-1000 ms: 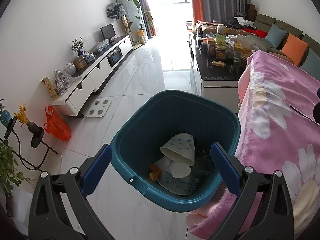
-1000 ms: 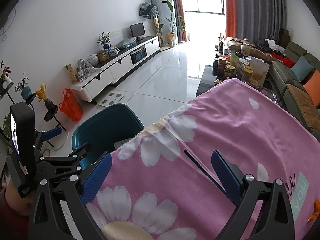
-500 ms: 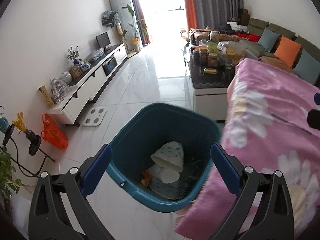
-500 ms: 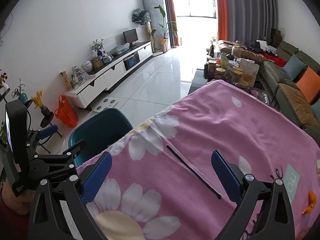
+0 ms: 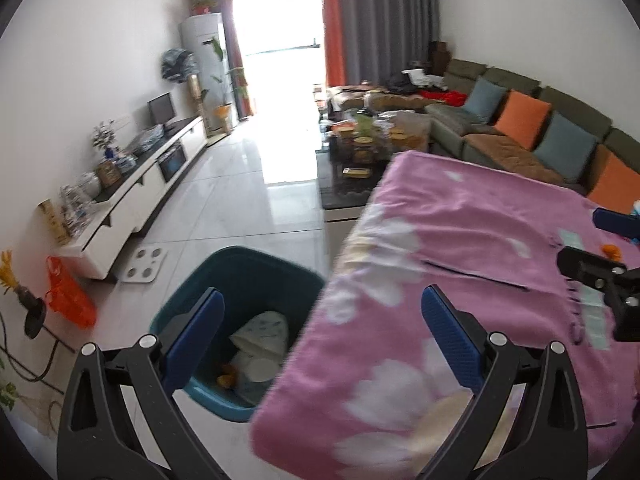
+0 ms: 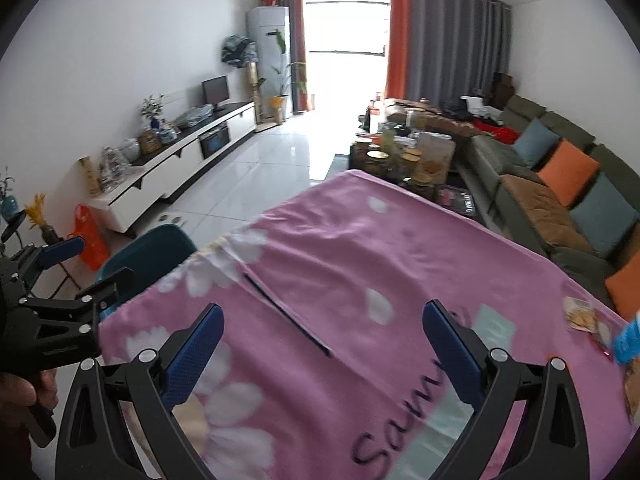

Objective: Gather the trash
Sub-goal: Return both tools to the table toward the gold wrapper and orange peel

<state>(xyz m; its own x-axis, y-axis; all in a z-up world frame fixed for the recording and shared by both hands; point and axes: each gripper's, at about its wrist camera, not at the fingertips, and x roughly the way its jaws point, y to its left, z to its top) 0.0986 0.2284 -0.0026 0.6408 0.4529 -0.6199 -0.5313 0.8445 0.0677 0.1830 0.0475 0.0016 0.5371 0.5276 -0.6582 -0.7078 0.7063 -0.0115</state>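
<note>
A teal trash bin point(image 5: 240, 249) stands on the floor by the table's left edge, with crumpled paper cups point(image 5: 264, 332) and an orange scrap point(image 5: 226, 378) inside. My left gripper point(image 5: 324, 340) is open and empty, above the bin's right rim and the pink blanket's edge. My right gripper point(image 6: 324, 348) is open and empty over the pink flowered blanket point(image 6: 360, 248). A thin black stick point(image 6: 286, 312) lies on the blanket ahead of it. A snack wrapper point(image 6: 580, 314) and a blue wrapper point(image 6: 628, 340) lie at the far right. An orange scrap point(image 5: 610, 250) lies beyond the right gripper point(image 5: 600, 242).
White tiled floor point(image 5: 240, 200) runs ahead to a bright window. A low white TV cabinet point(image 5: 132, 188) lines the left wall, with an orange bag point(image 5: 68, 296) and a white scale point(image 5: 146, 266) by it. A cluttered dark coffee table point(image 6: 408, 164) and a sofa point(image 6: 560, 184) stand beyond the blanket.
Both views have swung right, away from the bin and over the blanket. The bin has slid to the lower left in the left wrist view. Wrappers have come into the right wrist view.
</note>
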